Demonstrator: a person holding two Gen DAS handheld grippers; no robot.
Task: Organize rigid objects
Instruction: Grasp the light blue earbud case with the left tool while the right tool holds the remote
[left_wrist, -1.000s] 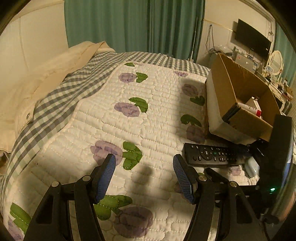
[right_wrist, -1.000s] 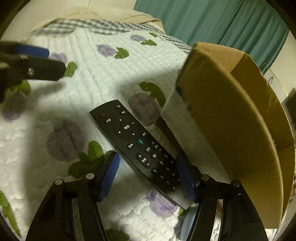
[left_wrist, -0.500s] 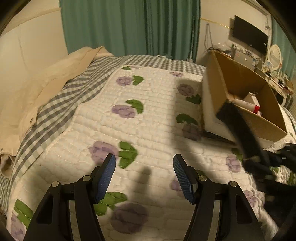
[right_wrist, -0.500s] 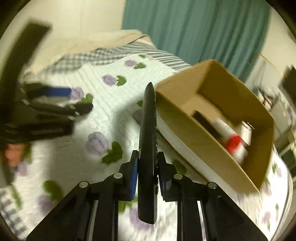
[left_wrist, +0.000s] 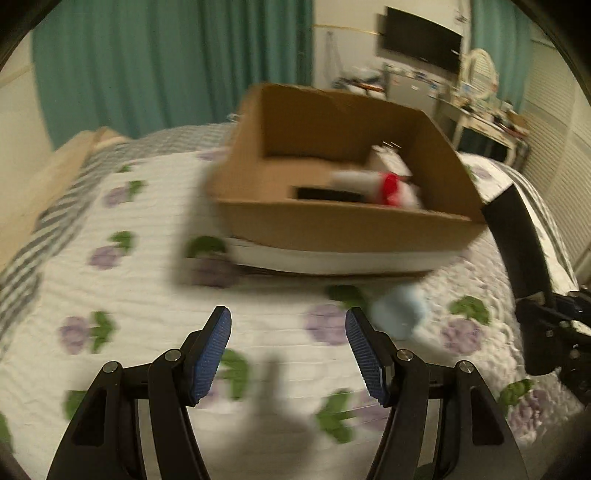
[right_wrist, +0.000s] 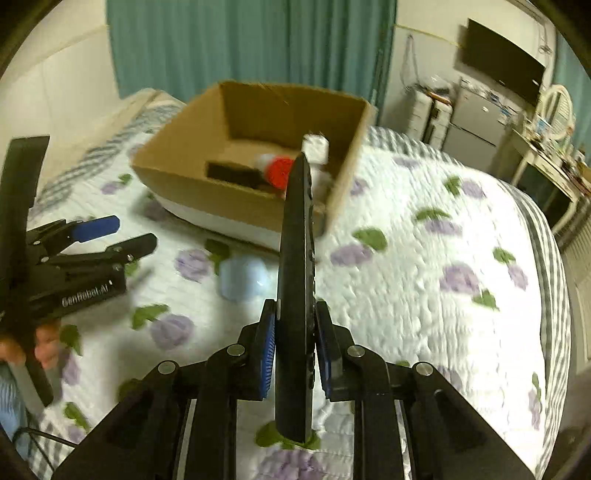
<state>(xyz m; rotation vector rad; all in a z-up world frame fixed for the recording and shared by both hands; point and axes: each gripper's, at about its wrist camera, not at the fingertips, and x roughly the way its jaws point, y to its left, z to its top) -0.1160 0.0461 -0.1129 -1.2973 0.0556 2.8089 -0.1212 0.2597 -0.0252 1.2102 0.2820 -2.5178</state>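
Note:
My right gripper (right_wrist: 295, 339) is shut on a black remote control (right_wrist: 297, 258), held edge-up above the quilt and pointing at the open cardboard box (right_wrist: 207, 155). The remote also shows at the right of the left wrist view (left_wrist: 517, 240). The box (left_wrist: 332, 225) holds a black object (right_wrist: 232, 173), a white bottle with a red cap (left_wrist: 384, 184) and a small white box (right_wrist: 315, 147). A pale blue object (left_wrist: 399, 314) lies on the quilt in front of the box. My left gripper (left_wrist: 288, 350) is open and empty above the quilt, near the blue object.
The bed has a white quilt with purple flowers (right_wrist: 424, 277) and a grey checked blanket (left_wrist: 22, 266) on the left. Teal curtains (left_wrist: 166, 66) hang behind. A wall TV (right_wrist: 506, 70) and cluttered furniture (right_wrist: 543, 147) stand to the right.
My right gripper closed on the remote, lifted it off the quilt and carried it toward the box. My left gripper swung right to face the box and the blue object.

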